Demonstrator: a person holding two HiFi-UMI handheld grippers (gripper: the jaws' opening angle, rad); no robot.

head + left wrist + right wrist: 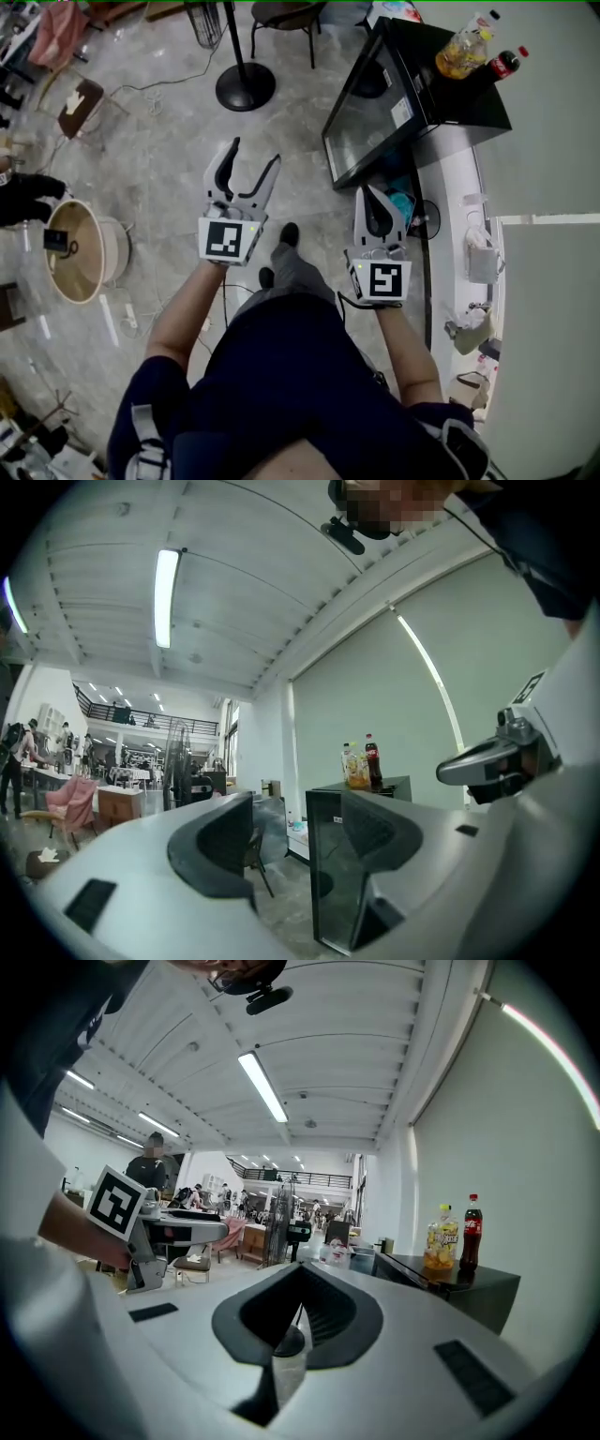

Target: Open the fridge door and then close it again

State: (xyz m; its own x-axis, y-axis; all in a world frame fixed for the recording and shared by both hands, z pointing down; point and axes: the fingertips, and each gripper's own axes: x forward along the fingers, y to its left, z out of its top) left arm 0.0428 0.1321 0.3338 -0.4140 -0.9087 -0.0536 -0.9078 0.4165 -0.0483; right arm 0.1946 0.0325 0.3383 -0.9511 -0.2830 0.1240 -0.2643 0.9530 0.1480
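The black fridge (pixel 441 89) stands at the upper right of the head view, its glass door (pixel 367 120) facing left; from here I cannot tell whether the door is ajar. A yellow bottle (pixel 463 49) and a cola bottle (pixel 504 64) stand on its top. My left gripper (pixel 255 152) is open and empty, held over the floor well left of the door. My right gripper (pixel 368 191) is shut on nothing, just below the door's lower corner. In the left gripper view the door (pixel 328 874) shows between the open jaws (pixel 281 846). The right gripper (pixel 298 1274) points past the fridge (pixel 459 1288).
A round black stand base (pixel 246 86) with a pole sits on the marble floor ahead. A round wooden tub (pixel 84 251) is at the left. A white counter (pixel 455 178) runs along the right beside the fridge. Chairs (pixel 281 14) and cables lie further off.
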